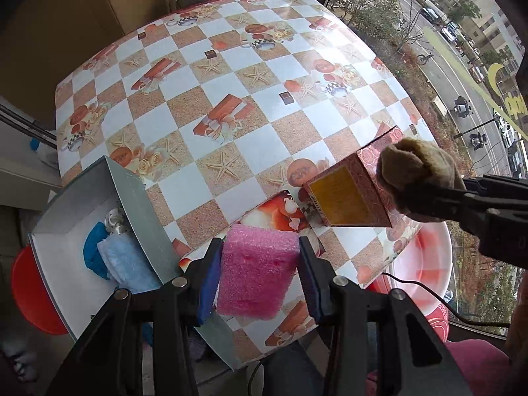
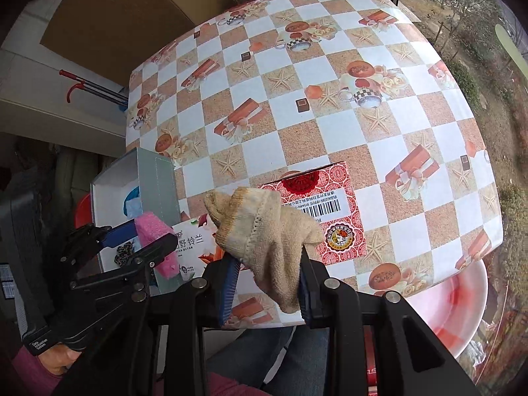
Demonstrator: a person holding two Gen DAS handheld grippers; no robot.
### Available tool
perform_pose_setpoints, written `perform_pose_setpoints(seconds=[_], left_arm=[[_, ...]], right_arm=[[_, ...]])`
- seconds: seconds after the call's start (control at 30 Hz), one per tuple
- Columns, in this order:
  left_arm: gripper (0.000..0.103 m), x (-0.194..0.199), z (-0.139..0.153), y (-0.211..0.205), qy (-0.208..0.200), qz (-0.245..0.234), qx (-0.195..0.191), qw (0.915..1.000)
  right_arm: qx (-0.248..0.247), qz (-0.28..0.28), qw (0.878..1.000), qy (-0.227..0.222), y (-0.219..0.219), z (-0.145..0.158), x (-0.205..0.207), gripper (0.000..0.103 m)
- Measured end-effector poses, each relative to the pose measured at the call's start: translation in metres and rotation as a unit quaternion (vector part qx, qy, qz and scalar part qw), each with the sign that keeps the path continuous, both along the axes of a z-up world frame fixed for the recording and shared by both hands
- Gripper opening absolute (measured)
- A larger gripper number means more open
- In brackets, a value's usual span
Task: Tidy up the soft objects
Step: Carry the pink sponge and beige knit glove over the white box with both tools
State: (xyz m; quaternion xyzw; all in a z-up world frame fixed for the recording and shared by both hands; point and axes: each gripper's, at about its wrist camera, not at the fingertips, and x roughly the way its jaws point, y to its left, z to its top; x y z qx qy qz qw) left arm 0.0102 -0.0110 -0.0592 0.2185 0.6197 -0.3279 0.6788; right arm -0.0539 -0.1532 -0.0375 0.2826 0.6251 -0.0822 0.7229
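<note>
Pink sponge (image 1: 259,272) sits squeezed in the left tool (image 1: 259,280), low in the frame, pointing straight down. The right tool (image 2: 268,283) points steeply down, pinching a tan glove (image 2: 267,231) above the counter (image 2: 330,132).

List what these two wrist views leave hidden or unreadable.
- Grey box, left wrist view: the near part of its inside is covered by the left gripper holding the pink sponge.
- Red patterned box, right wrist view: partly hidden behind the beige glove in the right gripper.
- Flowered packet: text cut off by both grippers.
</note>
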Motion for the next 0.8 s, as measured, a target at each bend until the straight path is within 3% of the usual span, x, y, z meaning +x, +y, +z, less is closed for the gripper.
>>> perform_pose_setpoints(seconds=[0.2, 0.53, 0.8], left_arm=[[0.048, -0.028, 0.015, 0.032, -0.008, 0.015, -0.017, 0.9997], [0.048, -0.022, 0.024, 0.095, -0.023, 0.097, -0.026, 0.9947], [0.048, -0.019, 0.027, 0.13, -0.032, 0.133, -0.022, 0.9903]], right_arm=[[0.0, 0.038, 0.999, 0.004, 0.045, 0.002, 0.002, 0.033], [-0.005, 0.099, 0.995, 0.003, 0.104, 0.008, 0.017, 0.033], [-0.018, 0.128, 0.992, -0.003, 0.13, 0.012, 0.03, 0.033]])
